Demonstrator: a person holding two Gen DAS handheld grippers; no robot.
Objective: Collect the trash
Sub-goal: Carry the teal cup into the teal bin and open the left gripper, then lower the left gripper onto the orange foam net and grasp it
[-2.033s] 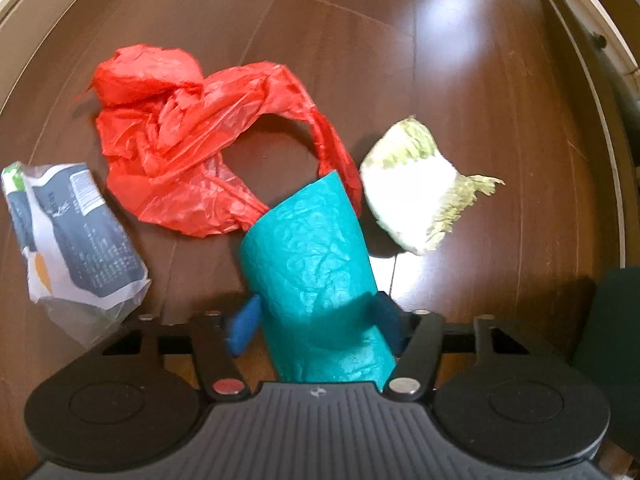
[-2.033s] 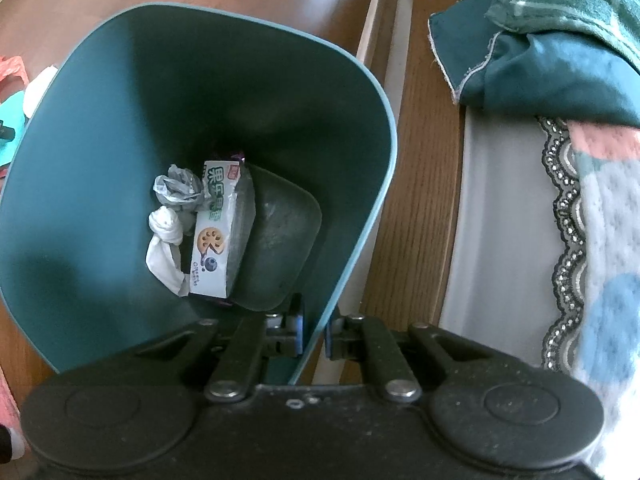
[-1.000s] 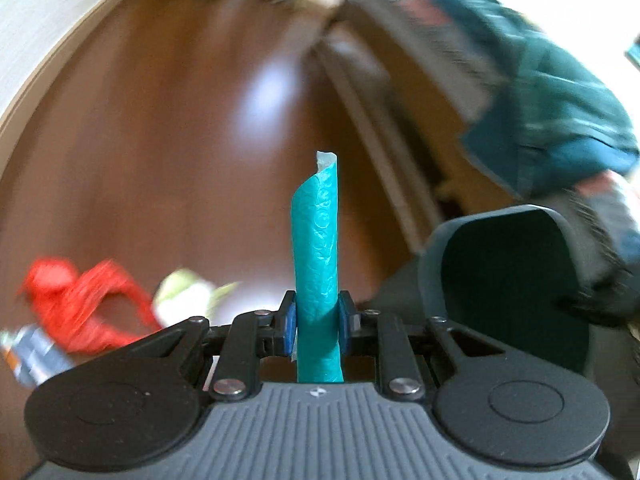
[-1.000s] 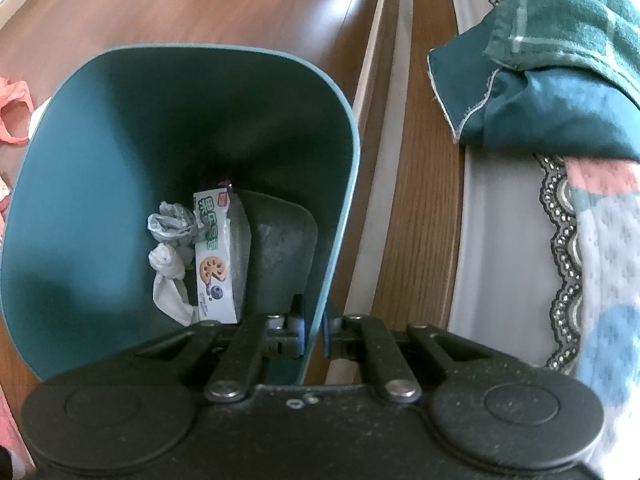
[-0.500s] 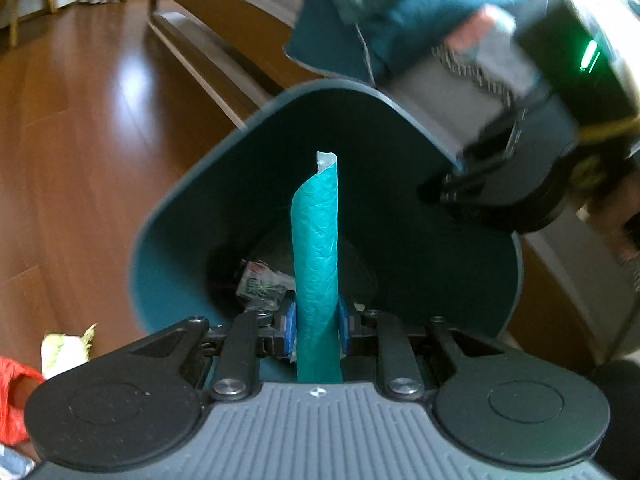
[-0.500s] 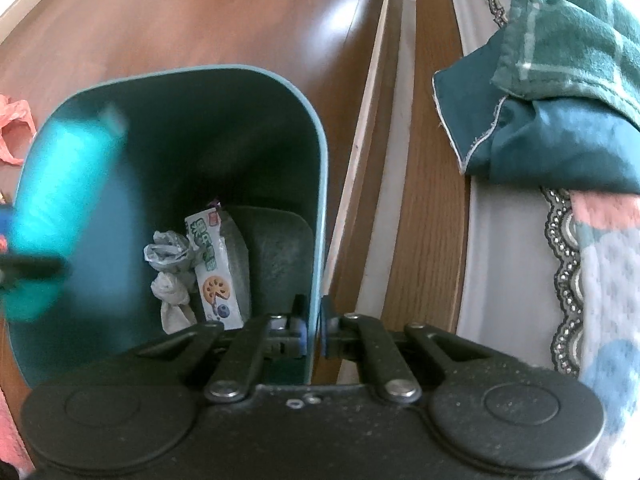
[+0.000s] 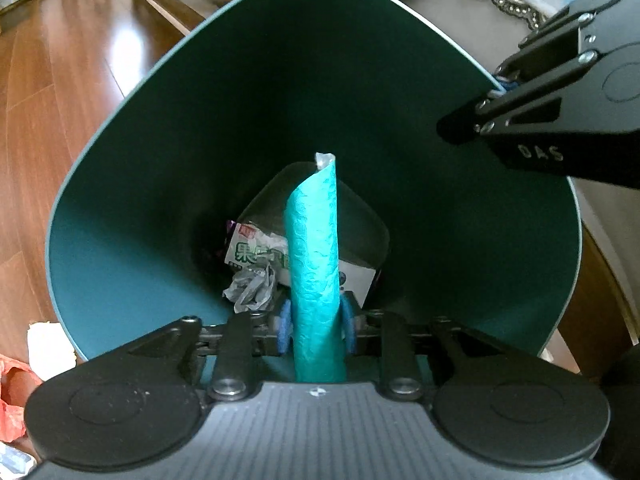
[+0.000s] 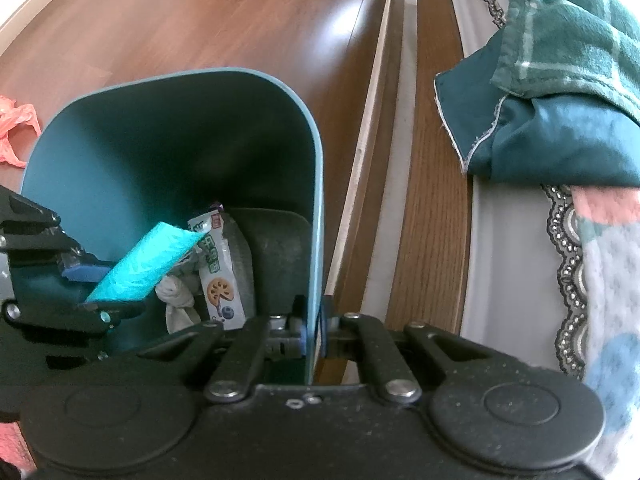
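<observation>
My left gripper (image 7: 315, 327) is shut on a flattened teal paper cup (image 7: 314, 264) and holds it just inside the mouth of a teal trash bin (image 7: 132, 216). The cup also shows in the right wrist view (image 8: 144, 264), with the left gripper (image 8: 76, 270) at the bin's left rim. My right gripper (image 8: 314, 330) is shut on the bin's rim (image 8: 316, 200) and shows in the left wrist view (image 7: 502, 88). Inside the bin lie a snack wrapper (image 8: 218, 276), crumpled grey paper (image 7: 252, 286) and a white tissue (image 8: 176, 300).
A red plastic bag (image 7: 14, 396) and a pale cabbage scrap (image 7: 48, 342) lie on the wood floor left of the bin. The bag also shows in the right wrist view (image 8: 14, 132). A bed frame (image 8: 432, 160) with a green blanket (image 8: 560, 80) runs along the right.
My left gripper closed on the teal cup, lifted it from the floor and swung it right into the bin's mouth. My right gripper has kept its hold on the rim.
</observation>
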